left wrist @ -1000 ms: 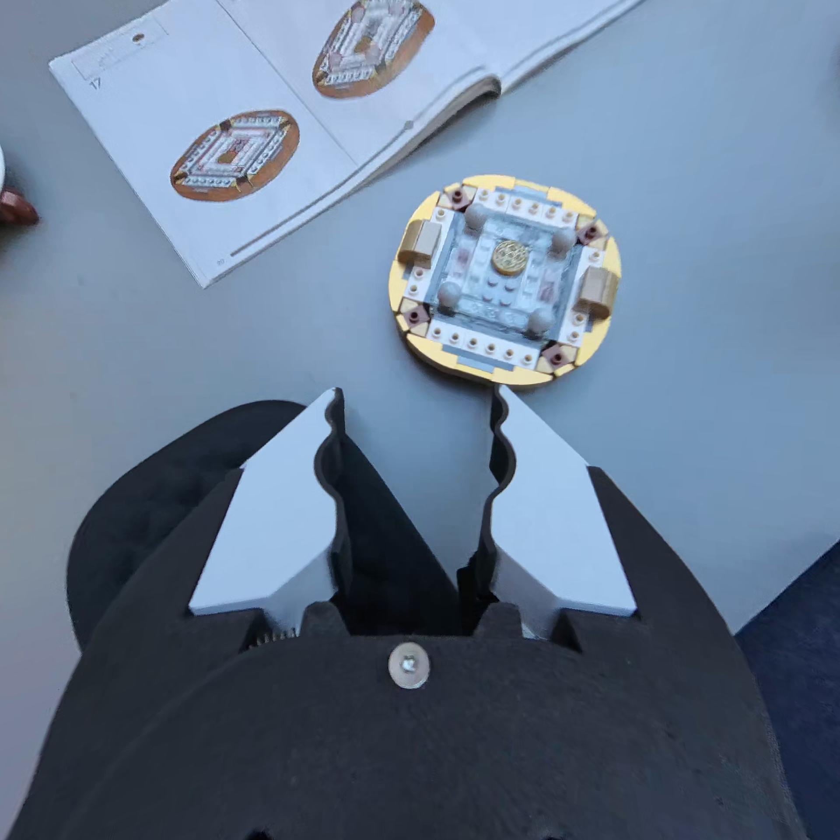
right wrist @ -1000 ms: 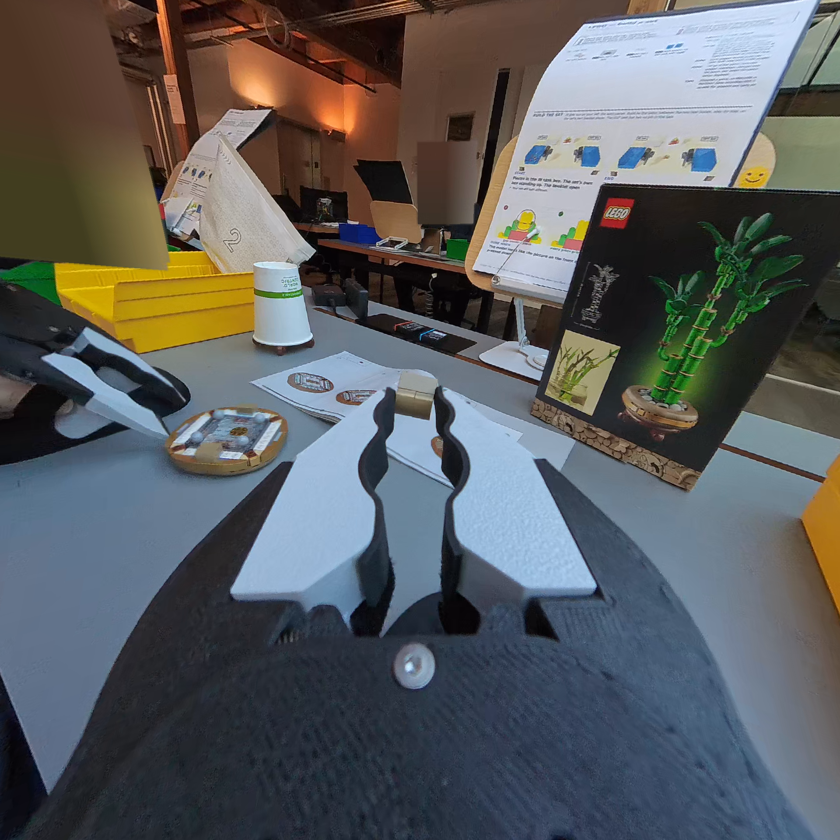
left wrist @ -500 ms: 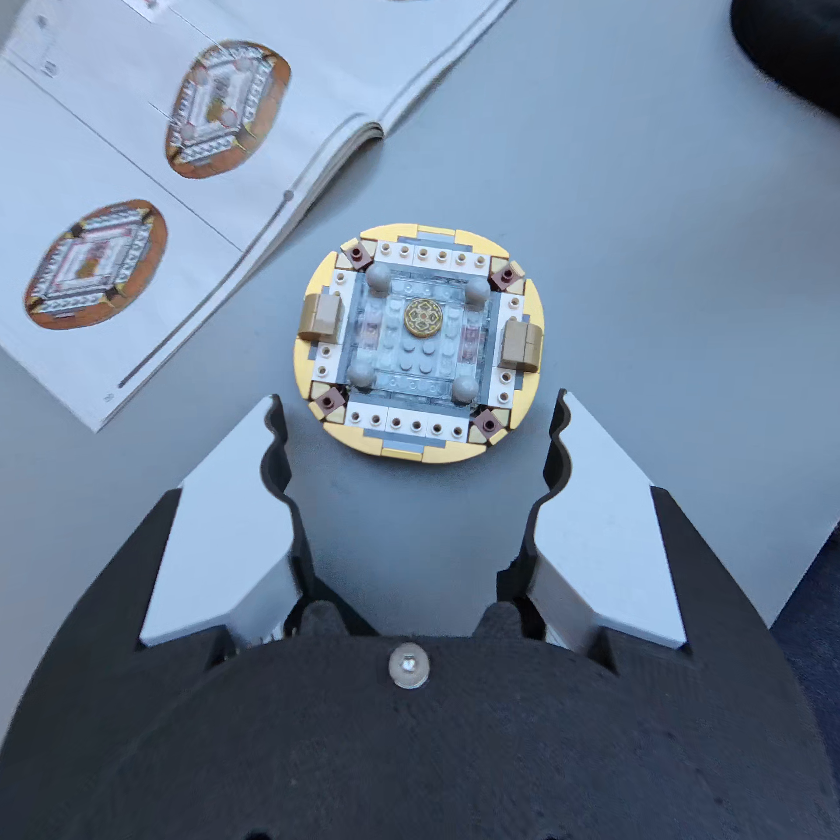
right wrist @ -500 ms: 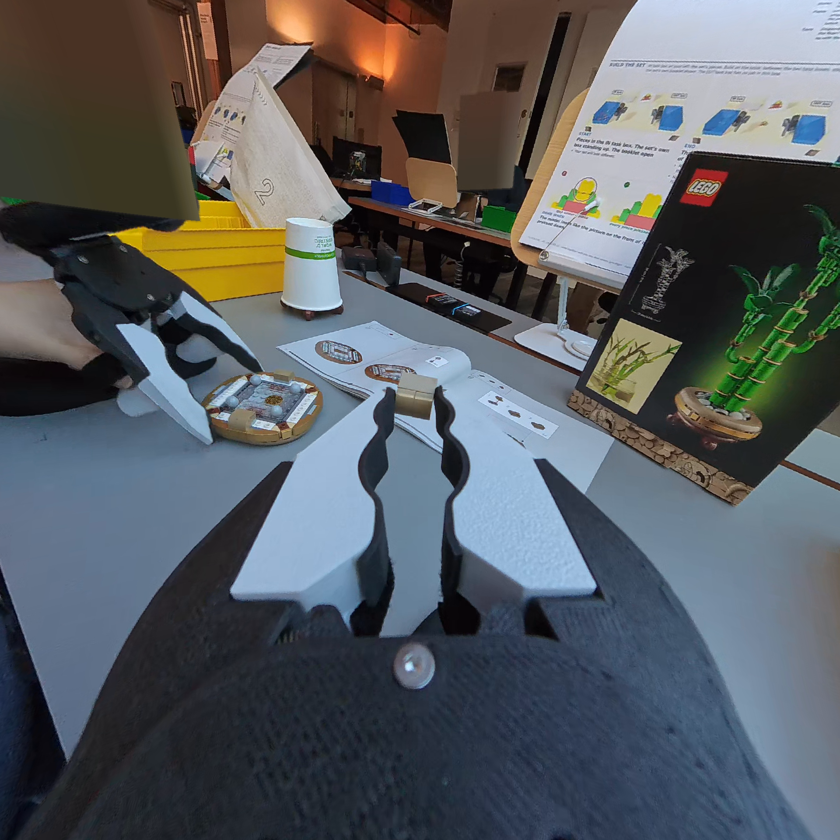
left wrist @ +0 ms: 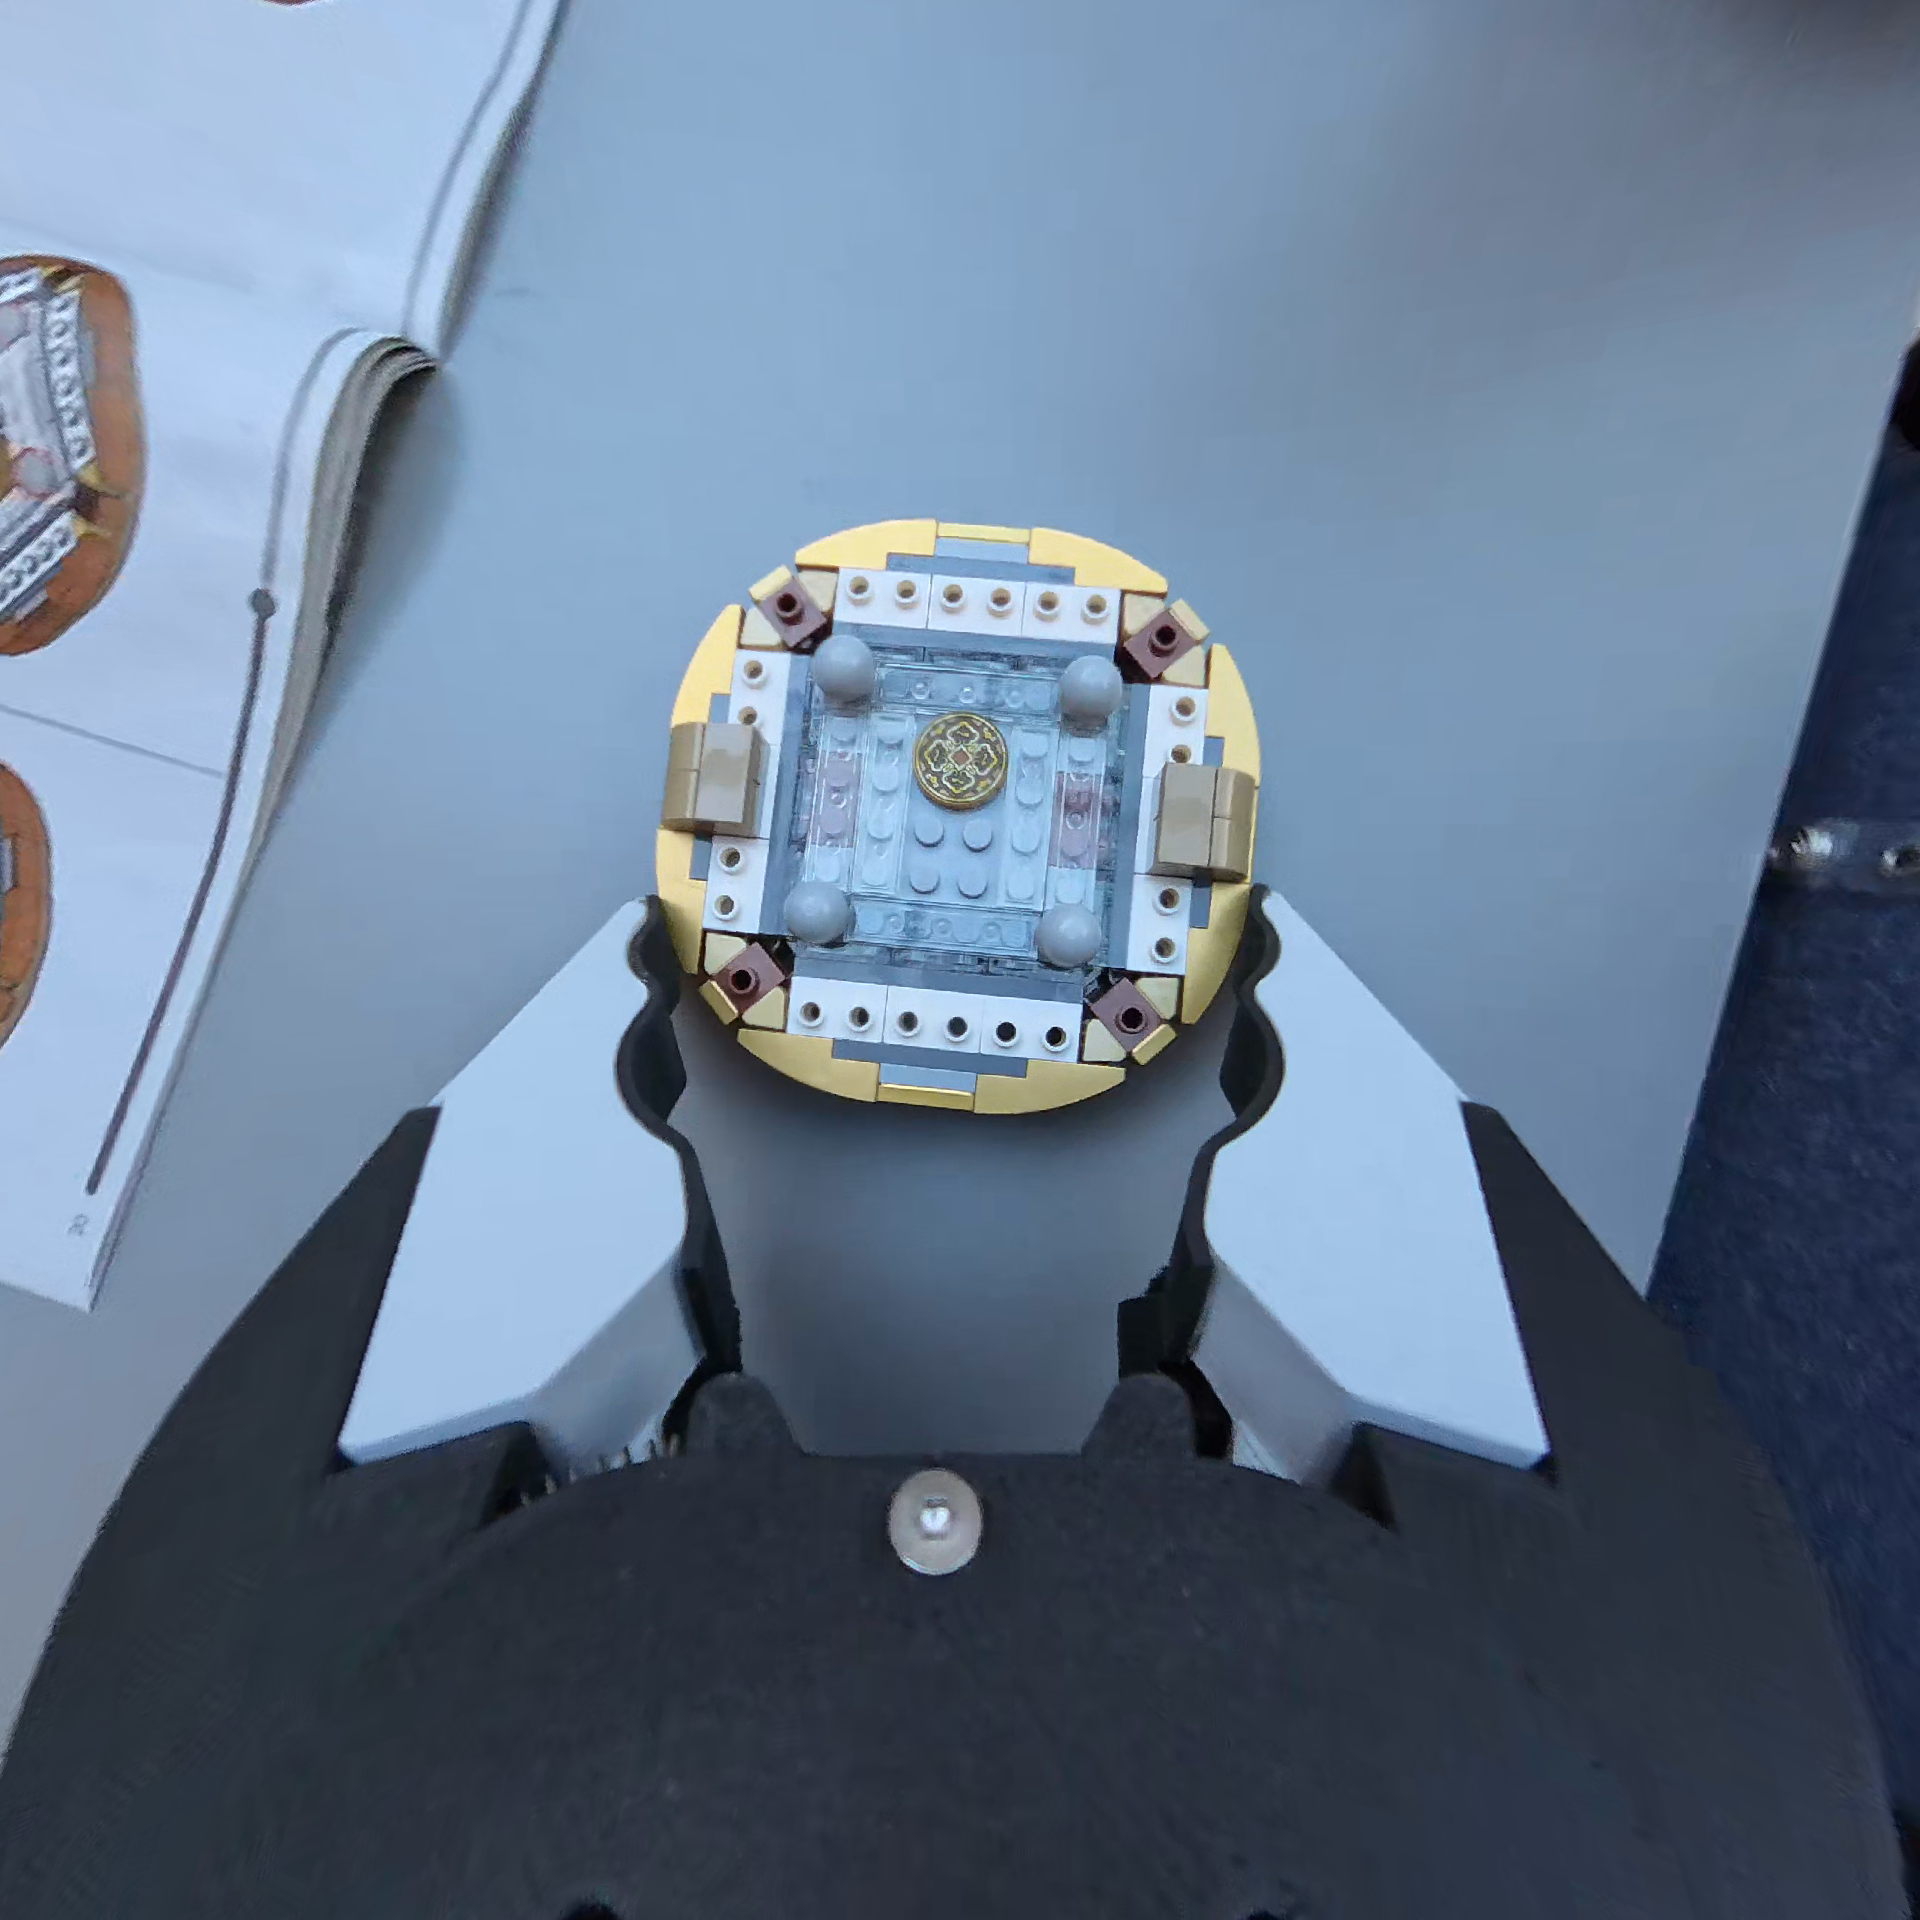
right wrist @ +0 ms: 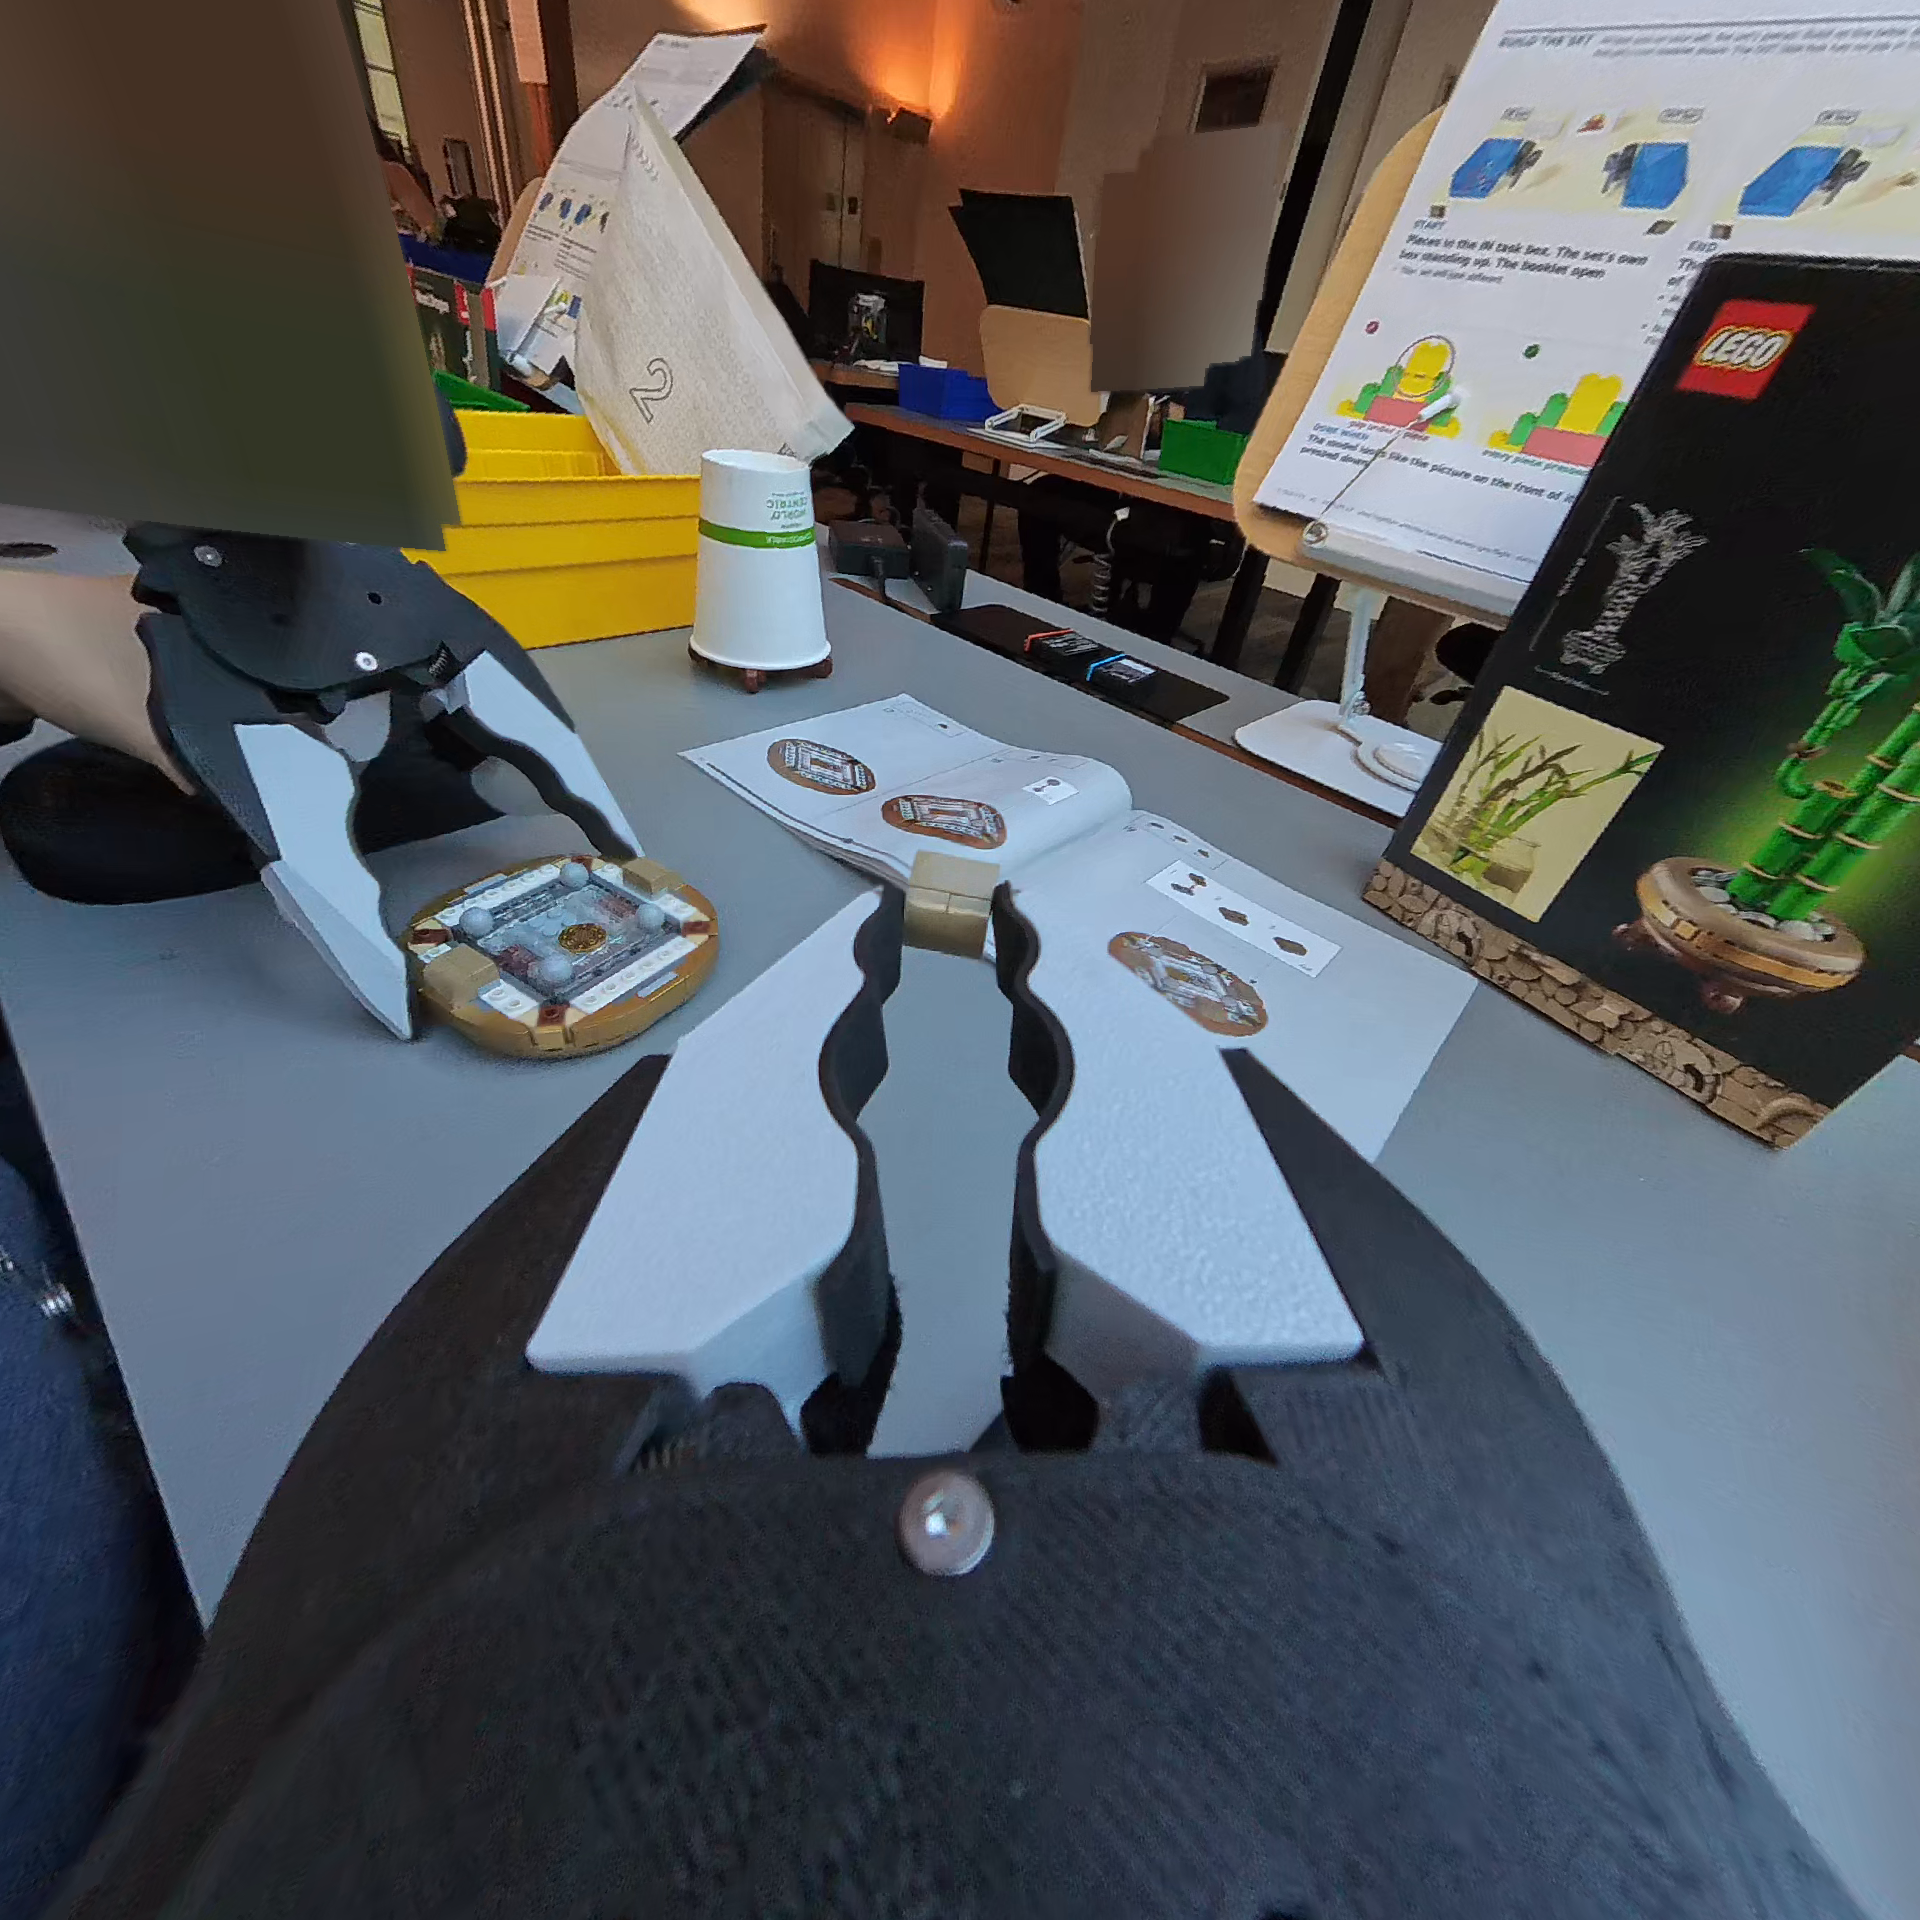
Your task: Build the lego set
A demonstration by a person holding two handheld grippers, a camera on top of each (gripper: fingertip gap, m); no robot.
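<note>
Left gripper (left wrist: 951,914): tilted down over the grey table (left wrist: 1143,312), jaws spread wide, fingertips astride the near half of the round base; a person's hand (right wrist: 73,665) holds it at the left of the right wrist view.
Left fingers (left wrist: 582,1049): each tip sits just beside the gold rim; whether they touch it cannot be told.
Round base (left wrist: 961,821): flat on the table, studs up, near the table's left part; two tan blocks (left wrist: 717,774) sit on its left and right edges, a gold patterned disc (left wrist: 961,758) just far of centre.
Instruction booklet (left wrist: 135,520): open, flat, left of the base in the left wrist view.
Right gripper (right wrist: 948,909): held level above the table, pointing far, jaws closed on a small tan piece.
Tan piece (right wrist: 945,902): pinched at the fingertips, right of the base and well apart from it, long axis roughly upright.
Paper cup (right wrist: 758,566): upside down, far of the base.
Set box (right wrist: 1704,665): upright at the right.
</note>
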